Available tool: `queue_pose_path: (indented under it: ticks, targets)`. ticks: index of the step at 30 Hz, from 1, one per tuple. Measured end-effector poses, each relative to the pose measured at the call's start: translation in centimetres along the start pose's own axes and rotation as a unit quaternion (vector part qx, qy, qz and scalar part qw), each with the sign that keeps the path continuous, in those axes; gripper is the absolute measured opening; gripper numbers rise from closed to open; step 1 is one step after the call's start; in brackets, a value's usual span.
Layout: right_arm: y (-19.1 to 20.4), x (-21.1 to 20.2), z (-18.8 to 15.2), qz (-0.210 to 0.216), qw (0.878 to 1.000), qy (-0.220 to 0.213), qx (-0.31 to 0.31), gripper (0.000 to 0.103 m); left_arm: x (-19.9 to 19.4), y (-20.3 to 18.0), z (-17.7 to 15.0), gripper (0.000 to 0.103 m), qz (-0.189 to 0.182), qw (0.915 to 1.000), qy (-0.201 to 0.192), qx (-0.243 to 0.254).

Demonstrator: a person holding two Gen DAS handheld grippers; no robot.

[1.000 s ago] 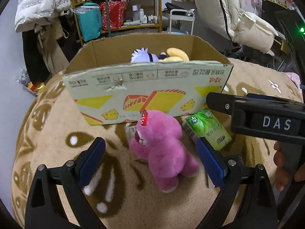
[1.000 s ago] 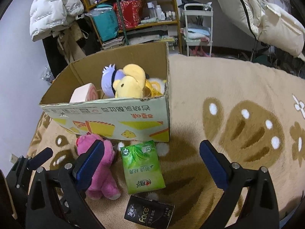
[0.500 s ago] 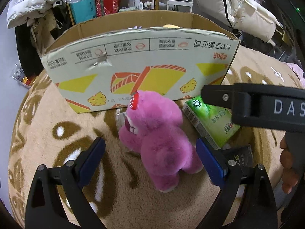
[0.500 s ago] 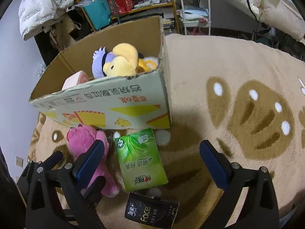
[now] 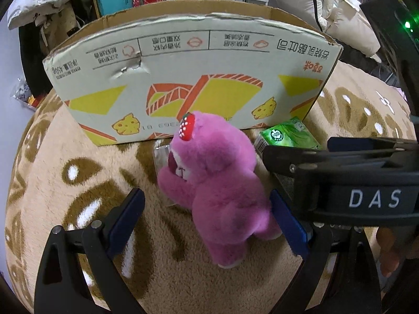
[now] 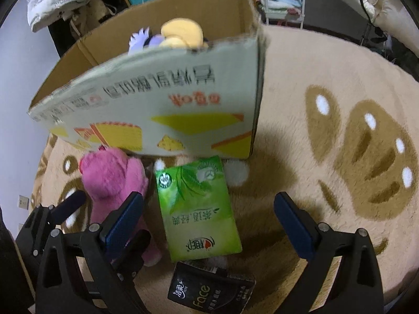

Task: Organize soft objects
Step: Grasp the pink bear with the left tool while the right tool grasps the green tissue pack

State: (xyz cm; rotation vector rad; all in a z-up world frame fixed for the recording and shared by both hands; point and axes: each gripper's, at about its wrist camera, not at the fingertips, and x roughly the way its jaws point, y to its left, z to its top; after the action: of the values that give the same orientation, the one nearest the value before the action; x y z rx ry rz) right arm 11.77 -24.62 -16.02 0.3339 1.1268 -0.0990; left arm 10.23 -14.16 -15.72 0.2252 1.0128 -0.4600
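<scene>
Now the left gripper [image 5: 207, 217] sits much closer in than a second ago: the pink plush bear [image 5: 217, 193] that lay ahead of its tips fills the gap between the wide-open fingers, the right pad [image 5: 288, 225] just beside its flank, nothing gripped yet. The bear lies on the tan patterned rug [image 5: 78, 183] against the front of the cardboard box [image 5: 188, 78], which already holds a yellow plush [image 6: 183, 34]. The right gripper [image 6: 207, 225] has likewise descended, jaws spread and empty over the green tissue pack [image 6: 199, 204], the black tissue pack [image 6: 209, 290] nearer. Both pickups look ready for closing.
</scene>
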Motion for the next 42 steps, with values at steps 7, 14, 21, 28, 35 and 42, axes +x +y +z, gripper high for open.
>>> queue_pose_path:
  ticks: [7,14,21,28,35,42]
  targets:
    - [0.5,0.6,-0.2,0.011,1.000,0.011,-0.015,0.076,0.6,0.7,-0.3,0.080,-0.043,0.9983,0.021,-0.032]
    - [1.2,1.3,-0.4,0.007,0.999,0.025,-0.022,0.059,0.4,0.4,-0.6,0.073,-0.043,0.9982,0.025,-0.034]
    - [1.0,1.6,-0.2,0.011,1.000,0.026,-0.014,0.059,0.2,0.3,-0.7,0.059,-0.066,0.9967,0.023,-0.041]
    - [0.7,0.8,0.3,0.014,1.000,0.012,-0.025,0.058,-0.5,0.2,-0.8,0.047,-0.066,0.9970,0.017,-0.035]
    - [0.7,0.3,0.3,0.009,1.000,0.003,-0.029,0.058,-1.6,-0.1,-0.8,0.046,-0.035,0.9990,0.001,-0.028]
    - [0.7,-1.7,-0.3,0.008,0.999,-0.030,-0.025,0.057,-3.5,0.1,-1.1,0.043,0.010,0.9992,-0.032,-0.023]
